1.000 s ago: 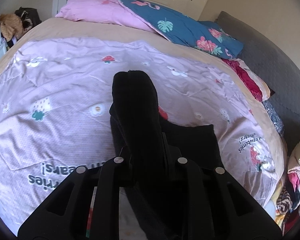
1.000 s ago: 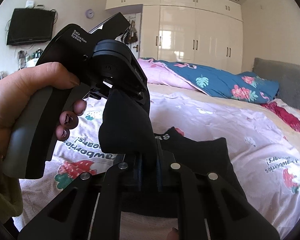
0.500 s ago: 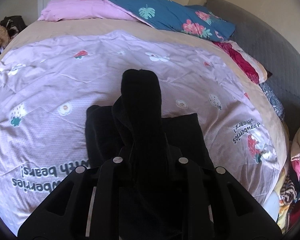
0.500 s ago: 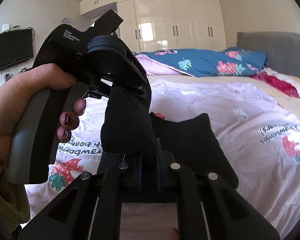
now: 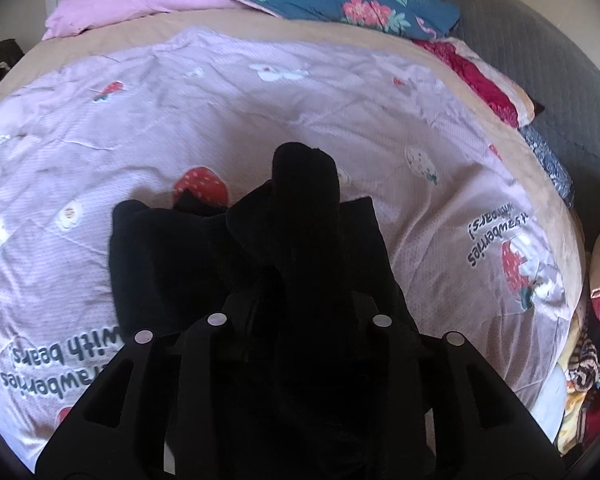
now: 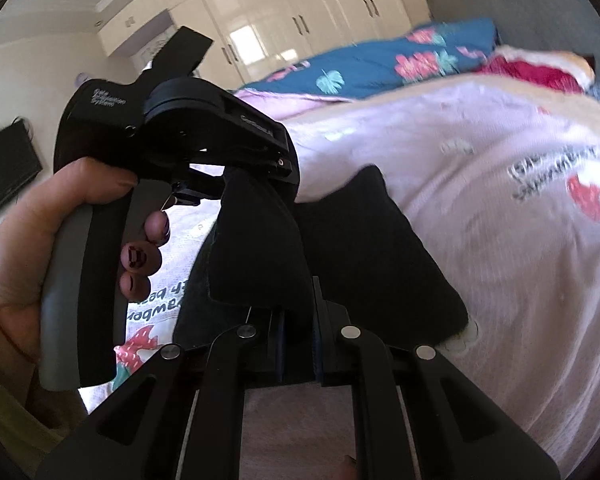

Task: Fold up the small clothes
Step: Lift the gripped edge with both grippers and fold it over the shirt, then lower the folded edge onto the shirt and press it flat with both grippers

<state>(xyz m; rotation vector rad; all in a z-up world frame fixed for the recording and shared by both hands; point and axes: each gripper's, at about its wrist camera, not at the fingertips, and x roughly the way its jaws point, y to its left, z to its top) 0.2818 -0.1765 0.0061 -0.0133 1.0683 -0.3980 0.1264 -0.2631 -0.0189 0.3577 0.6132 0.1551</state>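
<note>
1. Left wrist view: the pink quilt (image 5: pixel 340 112) is seen spread over the bed, and the black garment (image 5: pixel 172 264) is laid flat on it, near the front edge.
2. One end of the garment is lifted off the flat part, so a fold-over is judged to be in hand, near its set-down.
3. The left gripper (image 5: pixel 296 300) is being opened with black cloth between its jaws; whether the pads still press cannot be told.
4. The right gripper (image 6: pixel 300 344) is kept clamped on the same raised fold.
5. Next, the fold should be lowered square onto the flat part, both grips let go, and the layer pressed smooth.
6. "strawberries with bears!" (image 5: pixel 66 354) is printed on the quilt, read upside down.
7. White lettering (image 6: pixel 107 98) on the left gripper's body is read as "Data Acquisition System", though blurred.
</note>
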